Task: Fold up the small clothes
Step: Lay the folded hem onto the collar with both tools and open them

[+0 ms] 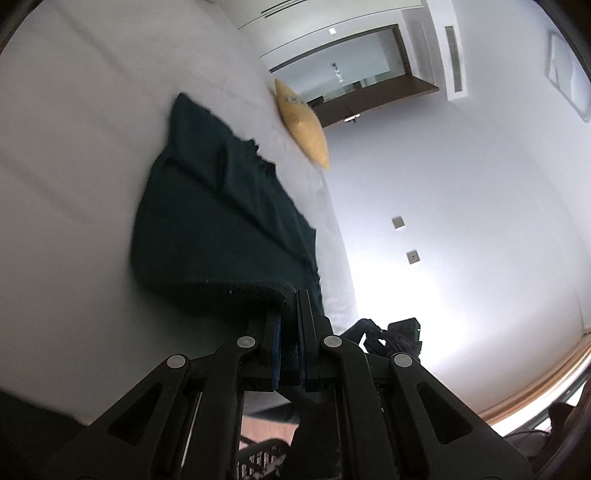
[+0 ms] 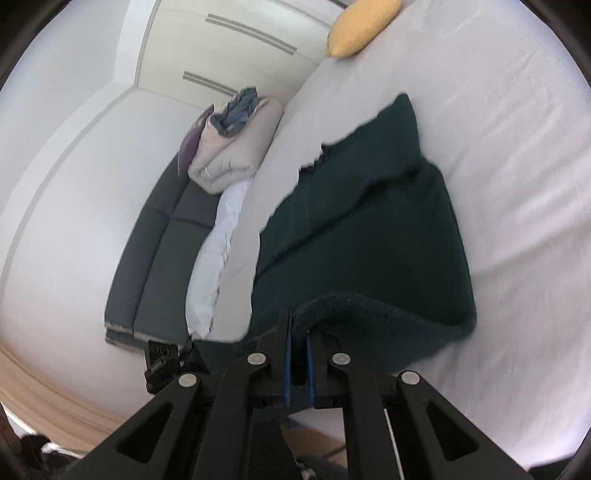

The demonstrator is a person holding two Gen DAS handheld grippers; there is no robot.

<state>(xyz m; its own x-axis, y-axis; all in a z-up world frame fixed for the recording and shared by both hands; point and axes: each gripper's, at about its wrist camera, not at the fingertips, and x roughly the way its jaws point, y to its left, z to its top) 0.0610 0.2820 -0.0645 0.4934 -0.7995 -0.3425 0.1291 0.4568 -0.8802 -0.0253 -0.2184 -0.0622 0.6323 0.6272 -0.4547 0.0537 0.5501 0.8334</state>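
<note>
A dark green garment lies spread on the white bed. My left gripper is shut on its near edge, which bunches between the blue pads. In the right wrist view the same garment stretches away over the bed, and my right gripper is shut on its rolled near hem. Both grippers hold the near edge a little above the sheet. The other gripper shows low in the left wrist view, and likewise low left in the right wrist view.
A yellow cushion lies at the far end of the bed, also seen in the right wrist view. A dark sofa beside the bed carries a folded beige duvet with grey-blue clothes on top. Wardrobe doors stand behind.
</note>
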